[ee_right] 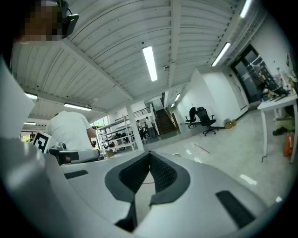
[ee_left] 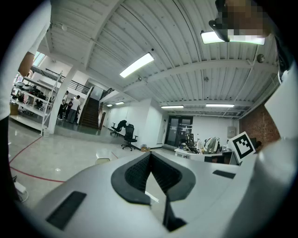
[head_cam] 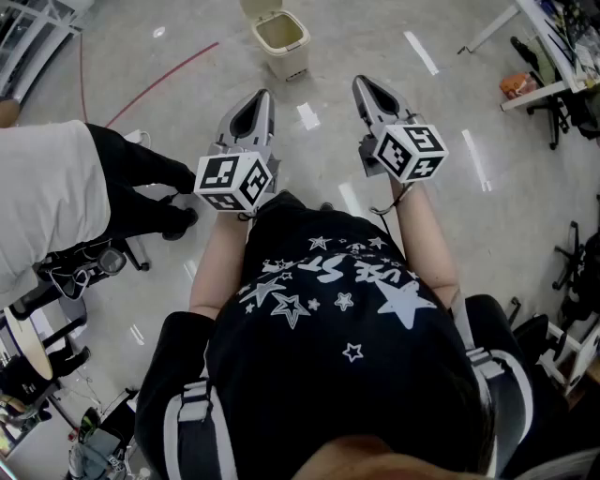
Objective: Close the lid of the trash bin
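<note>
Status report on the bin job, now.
Left tongs, right tongs: both shut, empty. Trash bin ahead on floor, lid up. Nothing between tongs and bin; bystander off left.

Looking steeply down from high on the person's head, taking in a black shirt point(head_cam: 328, 309) close below, the floor point(head_cam: 450, 122) far beneath, and the trash bin point(head_cam: 281, 42) small near the top edge. Riding on the left gripper point(ee_left: 150, 154), facing nearly level along its jaws and tilting up enough to be catching the ceiling point(ee_left: 186, 56). Riding on the right gripper point(ee_right: 150, 153), likewise facing level, out across the hall. Sharing, between the two gripper views, the far staircase point(ee_left: 91, 114) and office chairs point(ee_left: 129, 135). Sharing with the head view the red floor line point(head_cam: 159, 80) and, from the right gripper view, the person in white point(head_cam: 47, 197).
</note>
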A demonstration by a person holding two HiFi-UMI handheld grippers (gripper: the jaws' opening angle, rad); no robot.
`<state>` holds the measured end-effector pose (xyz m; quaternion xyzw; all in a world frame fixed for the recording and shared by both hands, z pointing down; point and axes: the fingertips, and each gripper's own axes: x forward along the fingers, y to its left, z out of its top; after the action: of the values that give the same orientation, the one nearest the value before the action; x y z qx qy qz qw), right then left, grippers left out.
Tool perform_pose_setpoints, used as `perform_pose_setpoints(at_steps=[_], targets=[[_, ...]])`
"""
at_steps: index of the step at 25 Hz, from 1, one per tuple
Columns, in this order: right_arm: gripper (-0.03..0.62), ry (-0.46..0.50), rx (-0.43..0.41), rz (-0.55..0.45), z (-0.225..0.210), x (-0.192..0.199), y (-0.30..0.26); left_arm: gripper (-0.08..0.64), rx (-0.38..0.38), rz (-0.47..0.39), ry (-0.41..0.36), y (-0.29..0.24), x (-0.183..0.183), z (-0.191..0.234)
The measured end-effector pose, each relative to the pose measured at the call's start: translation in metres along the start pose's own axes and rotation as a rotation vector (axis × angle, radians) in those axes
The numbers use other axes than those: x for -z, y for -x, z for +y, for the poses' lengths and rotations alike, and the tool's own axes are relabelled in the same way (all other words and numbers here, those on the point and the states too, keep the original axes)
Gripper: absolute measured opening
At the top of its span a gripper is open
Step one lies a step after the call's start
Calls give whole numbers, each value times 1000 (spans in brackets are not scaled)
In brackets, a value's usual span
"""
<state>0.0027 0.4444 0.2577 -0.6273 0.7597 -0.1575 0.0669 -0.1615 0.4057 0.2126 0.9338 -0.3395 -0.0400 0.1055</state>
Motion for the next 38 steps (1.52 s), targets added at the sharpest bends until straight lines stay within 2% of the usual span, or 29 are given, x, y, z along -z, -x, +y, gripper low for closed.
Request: perform_pose_setpoints(at_steps=[6, 12, 16, 22, 32, 38], targets=[[6, -9, 9, 26, -19, 3, 3, 11, -7, 13, 3, -10, 5, -8], [6, -17, 26, 38, -35, 7, -13, 11, -7, 29, 9, -32, 11, 8], [6, -13, 50, 39, -52, 1, -27, 11, -7, 33, 25, -62, 14, 22], [6, -26, 101, 54, -92, -9, -56, 11, 32, 38, 29, -121, 9, 35], [6, -23, 125, 65, -117, -44, -155, 11, 47, 47, 42, -202, -18, 106], [6, -4, 101, 84, -100, -55, -231, 11, 34, 47, 63, -227, -32, 166]])
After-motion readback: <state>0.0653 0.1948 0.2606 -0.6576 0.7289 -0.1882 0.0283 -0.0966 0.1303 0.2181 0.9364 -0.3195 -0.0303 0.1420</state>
